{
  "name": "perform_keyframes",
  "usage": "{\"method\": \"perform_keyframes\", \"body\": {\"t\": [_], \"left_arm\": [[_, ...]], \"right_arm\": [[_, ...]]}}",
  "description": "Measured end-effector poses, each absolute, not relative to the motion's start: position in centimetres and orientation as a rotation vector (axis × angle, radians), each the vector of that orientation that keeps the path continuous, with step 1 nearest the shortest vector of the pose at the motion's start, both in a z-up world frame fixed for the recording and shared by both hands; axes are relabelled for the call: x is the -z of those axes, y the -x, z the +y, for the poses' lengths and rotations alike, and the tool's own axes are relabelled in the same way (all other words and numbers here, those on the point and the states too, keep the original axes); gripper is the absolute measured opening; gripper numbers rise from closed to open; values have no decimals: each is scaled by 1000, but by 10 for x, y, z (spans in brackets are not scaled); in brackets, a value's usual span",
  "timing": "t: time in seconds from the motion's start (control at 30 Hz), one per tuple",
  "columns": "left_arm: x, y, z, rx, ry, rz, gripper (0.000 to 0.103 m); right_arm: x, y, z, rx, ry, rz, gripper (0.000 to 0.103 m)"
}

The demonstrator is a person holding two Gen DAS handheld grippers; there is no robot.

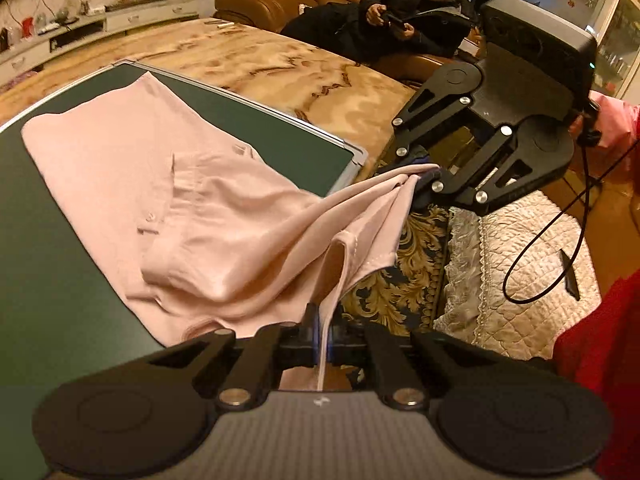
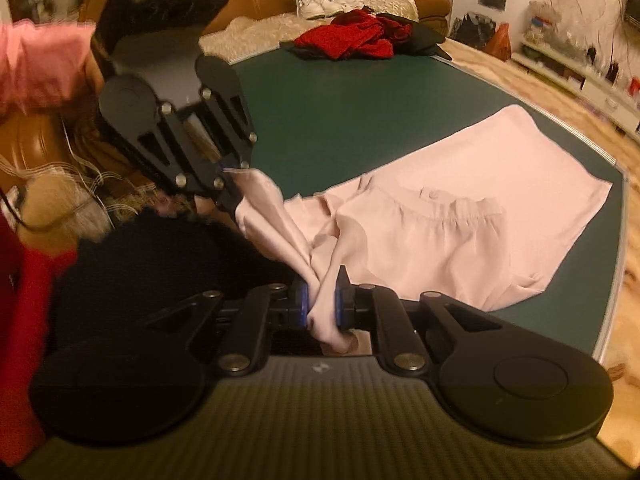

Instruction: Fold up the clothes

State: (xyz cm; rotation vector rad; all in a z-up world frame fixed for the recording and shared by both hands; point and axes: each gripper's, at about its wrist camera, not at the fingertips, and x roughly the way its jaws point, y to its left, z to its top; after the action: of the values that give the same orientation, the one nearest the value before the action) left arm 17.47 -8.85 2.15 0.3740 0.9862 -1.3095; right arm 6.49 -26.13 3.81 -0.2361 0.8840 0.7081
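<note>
I can't see where the pink blouse [image 1: 132, 168] ends near me: its edge runs under the left gripper [image 1: 322, 336] and out of sight. In the right wrist view the right gripper [image 2: 322, 304] covers the bunched cloth below its pads. My pink sleeve [image 2: 36, 68] is smeared and cut off by the frame. The pile of red and dark clothes [image 2: 352, 40] at the table's [image 2: 320, 112] far end is too blurred for me to sort into pieces.
</note>
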Motion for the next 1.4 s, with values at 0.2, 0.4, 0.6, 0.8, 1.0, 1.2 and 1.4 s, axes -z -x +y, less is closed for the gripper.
{"method": "perform_keyframes", "body": {"t": [0.2,0.4,0.6,0.8,1.0,1.2,1.4], "left_arm": [[-6,-260,-109,1335,-339,1043,4],[18,-341,-145,1359,-331,1105,4],[39,-408,-168,1292,-352,1147,29],[54,-436,-163,1185,-337,1145,49],[56,-436,-139,1099,-260,1139,60],[61,-426,-126,1079,-228,1121,61],[65,-430,-126,1038,-169,1102,25]], "right_arm": [[-40,-141,-298,-726,113,961,13],[-14,-225,-348,-704,-79,1035,14],[22,-288,-394,-675,-257,1083,14],[52,-322,-415,-637,-349,1096,15],[71,-329,-414,-549,-386,1126,39],[78,-318,-427,-530,-490,1121,42],[77,-307,-433,-470,-559,1108,48]]}}
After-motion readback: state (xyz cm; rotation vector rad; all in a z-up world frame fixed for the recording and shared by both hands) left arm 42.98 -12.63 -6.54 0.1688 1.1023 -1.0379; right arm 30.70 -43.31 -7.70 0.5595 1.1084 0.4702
